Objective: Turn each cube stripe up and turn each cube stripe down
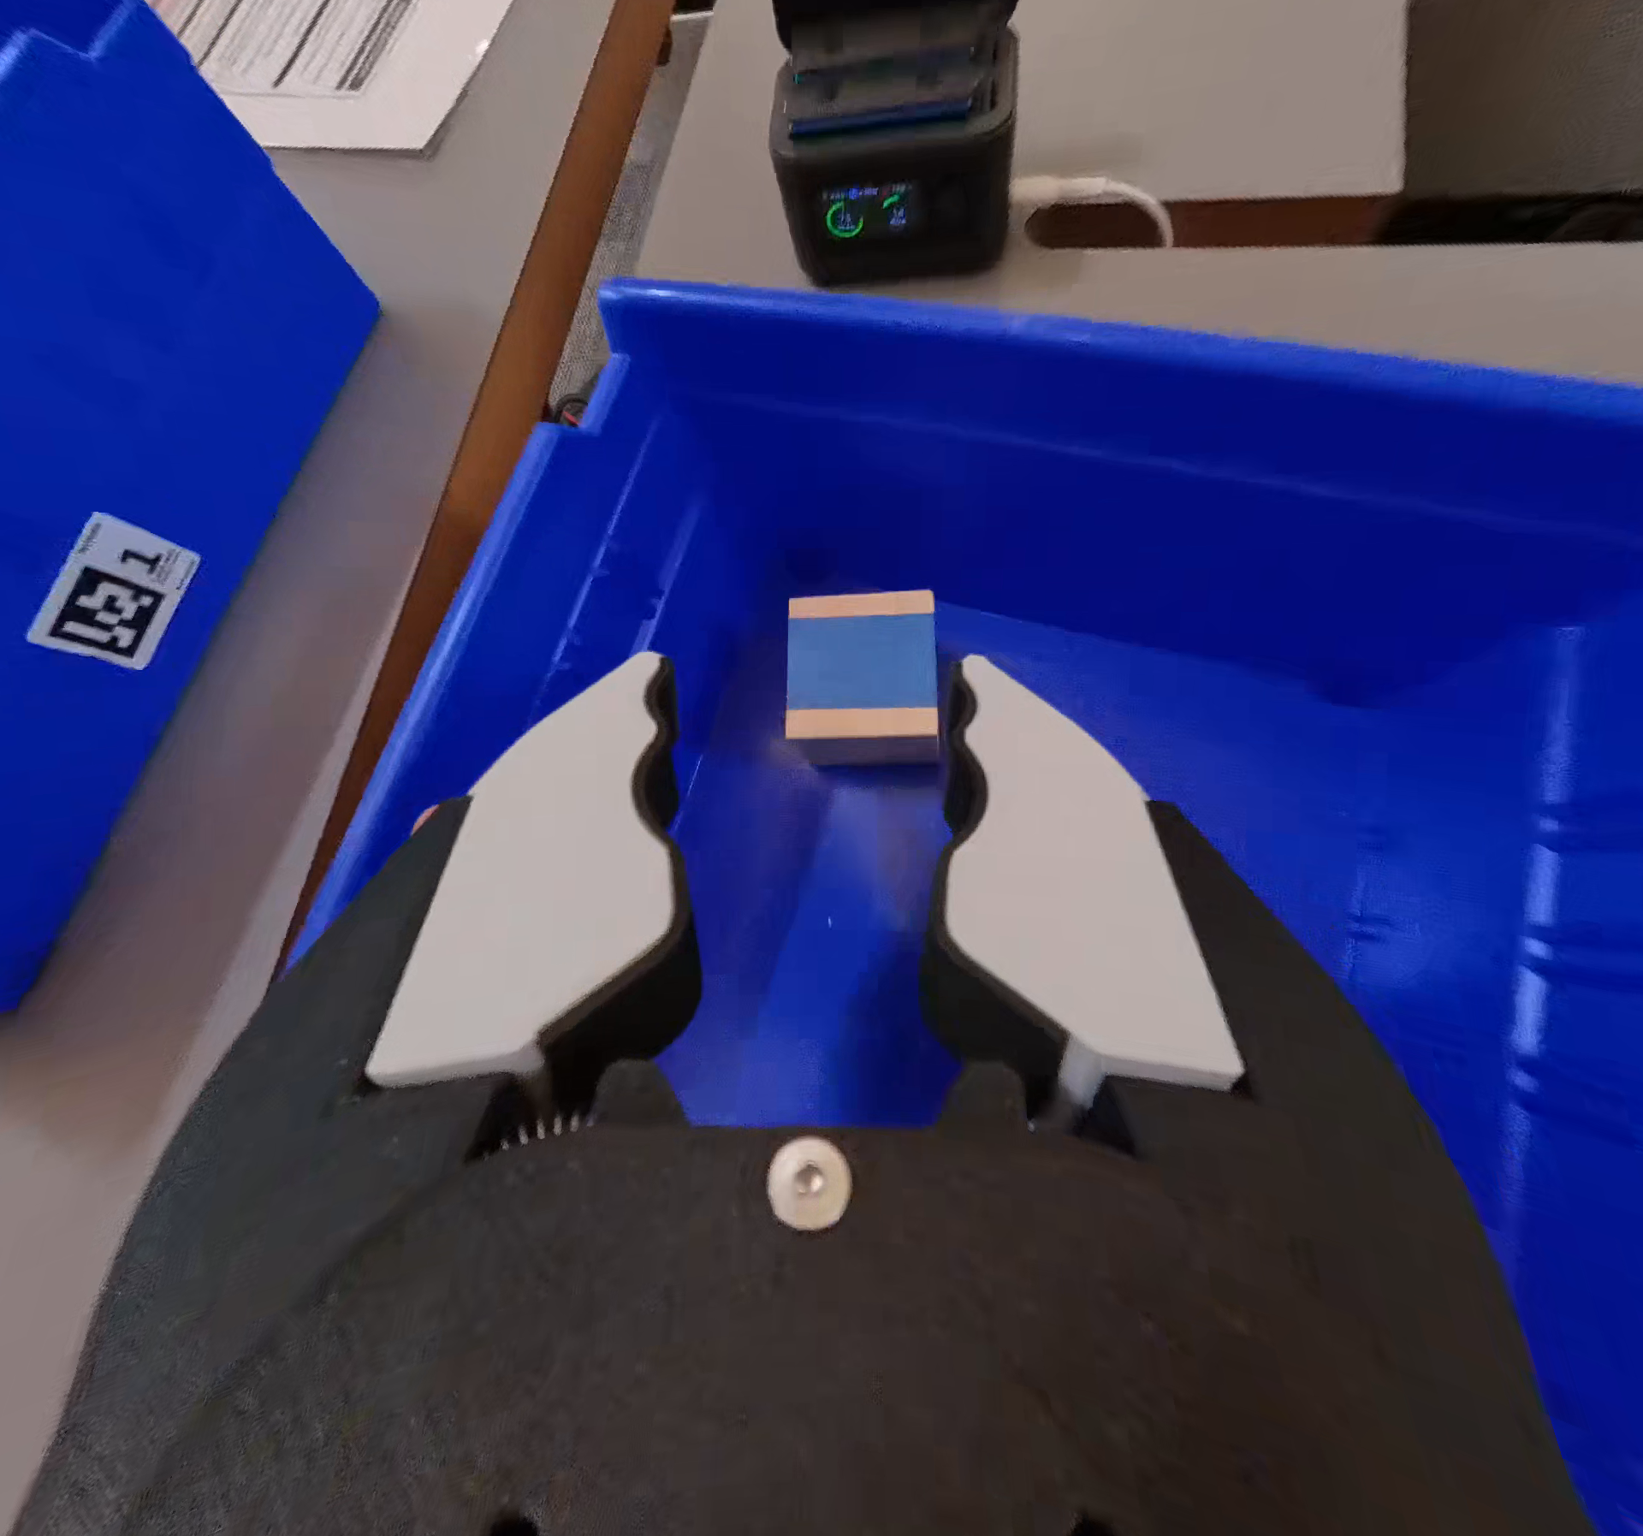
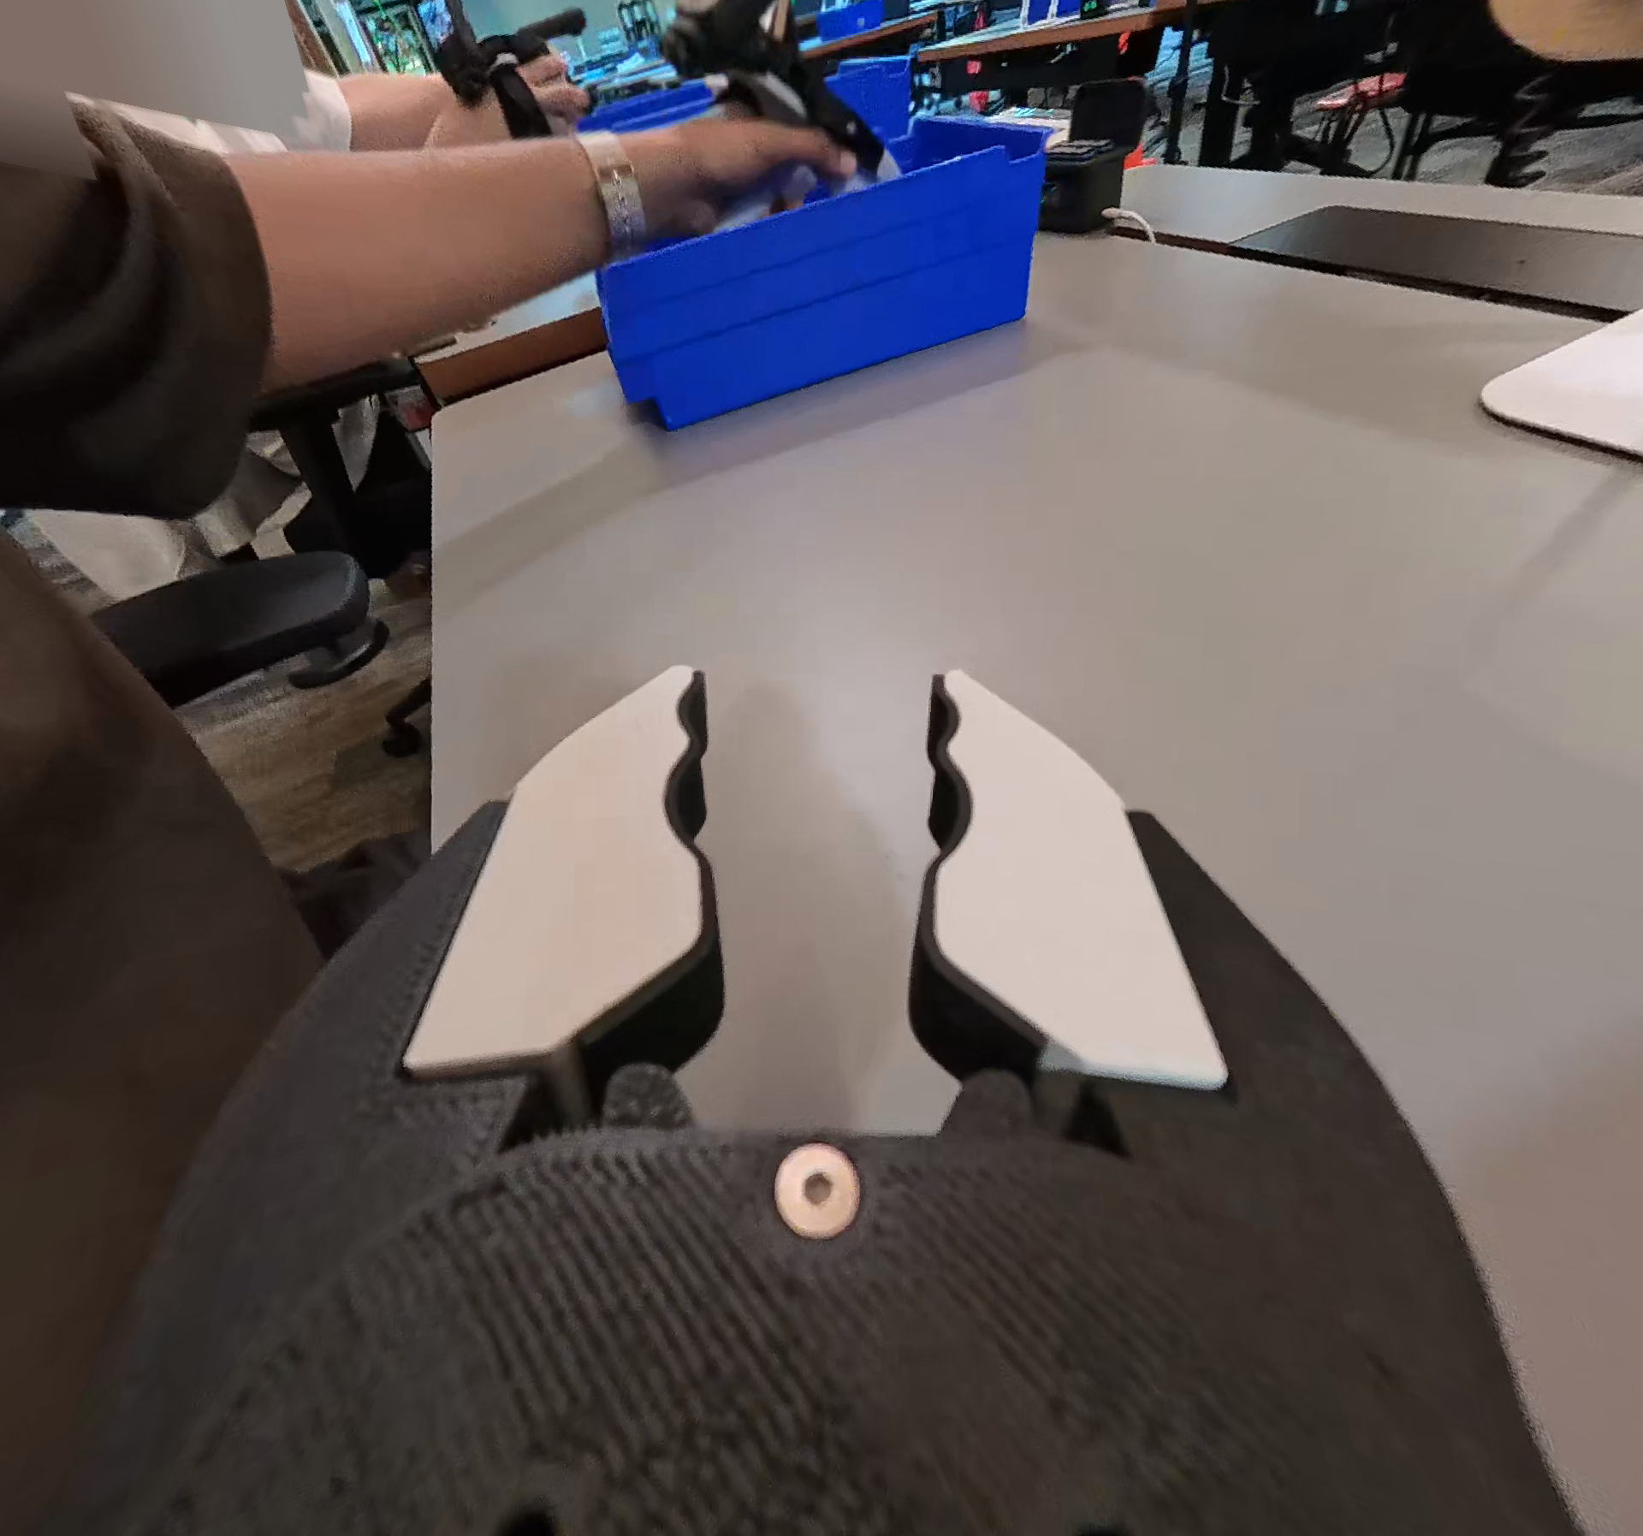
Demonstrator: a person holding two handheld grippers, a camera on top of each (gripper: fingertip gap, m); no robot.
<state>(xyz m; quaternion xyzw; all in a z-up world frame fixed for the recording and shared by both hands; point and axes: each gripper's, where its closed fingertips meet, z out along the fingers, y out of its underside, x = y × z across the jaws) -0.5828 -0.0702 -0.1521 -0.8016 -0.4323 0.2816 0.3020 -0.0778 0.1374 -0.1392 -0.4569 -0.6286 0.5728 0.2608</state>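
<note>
My left gripper [image 1: 809, 675] hangs inside a blue bin [image 1: 1156, 462], its fingers spread wide with nothing between them. Just past the fingertips, nearer the right one, a wooden cube [image 1: 861, 675] sits on the bin floor with its blue stripe facing up; whether the right tip touches it I cannot tell. The bin's right side runs out of the left wrist view.

My right gripper [image 2: 818, 684] is parted about as wide, holding nothing, low over a bare grey table [image 2: 1111, 560].

To the left of my left gripper stands a second blue bin [image 1: 160, 338] with a white sticker [image 1: 114, 591] carrying a black square code; its top and left are cut off. Beyond the first bin, dead ahead, a black charger box [image 1: 889, 177] shows a small lit screen. Farther left lies a printed sheet [image 1: 329, 9], too blurred to read.

Ahead and left of my right gripper, a hand [image 2: 738, 160] with a wristband reaches into the bin [image 2: 818, 302], holding the other gripper, mostly hidden by the wall. At the far right a white slab's [image 2: 1574, 391] corner is cut off. Behind it all lies a large workroom of long desks, more blue bins and chairs, smeared.
</note>
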